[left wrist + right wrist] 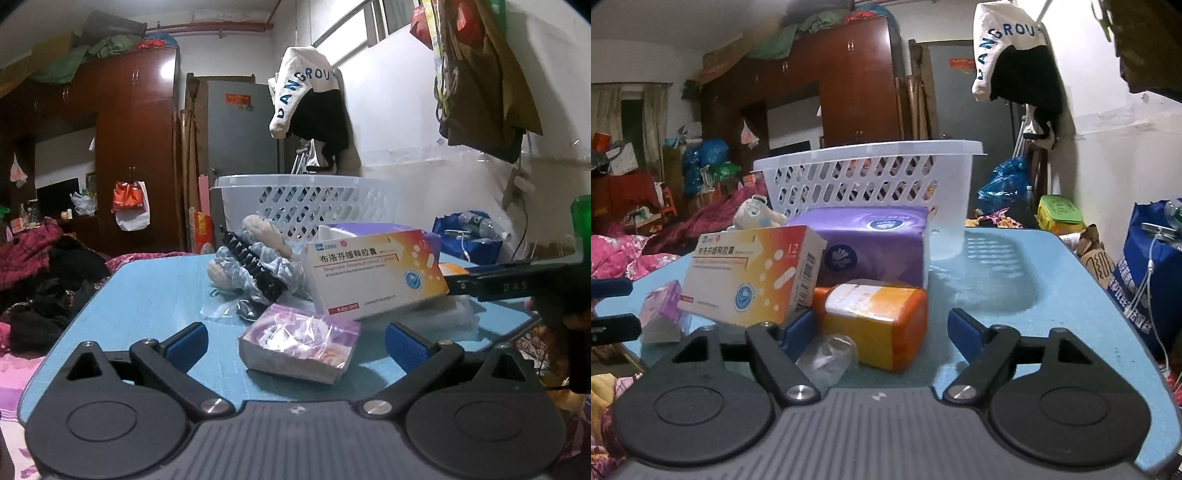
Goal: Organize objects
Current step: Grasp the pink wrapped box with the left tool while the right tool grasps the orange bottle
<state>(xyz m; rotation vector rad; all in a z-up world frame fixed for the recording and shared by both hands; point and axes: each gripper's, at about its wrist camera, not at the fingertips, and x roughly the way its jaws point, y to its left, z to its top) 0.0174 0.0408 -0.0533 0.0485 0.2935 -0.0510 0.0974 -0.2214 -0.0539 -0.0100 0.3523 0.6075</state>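
A white plastic basket (306, 206) (871, 181) stands at the far side of a blue table (155, 295) (1052, 280). My left gripper (295, 341) is open, with a small bagged purple box (299, 345) lying between its fingers. A medicine box (376, 273) (753, 273) leans behind it. My right gripper (882, 330) is open around an orange bottle (879, 321) lying on its side, next to a purple tissue pack (875, 243). A black spring (255, 266) rests on a crumpled blue cloth (240, 273).
A clear plastic wrapper (827, 354) lies by my right gripper's left finger. A plush toy (757, 214) sits left of the basket. Clothes cover a bed on the left (37, 280). A blue bag (1145, 266) stands right of the table.
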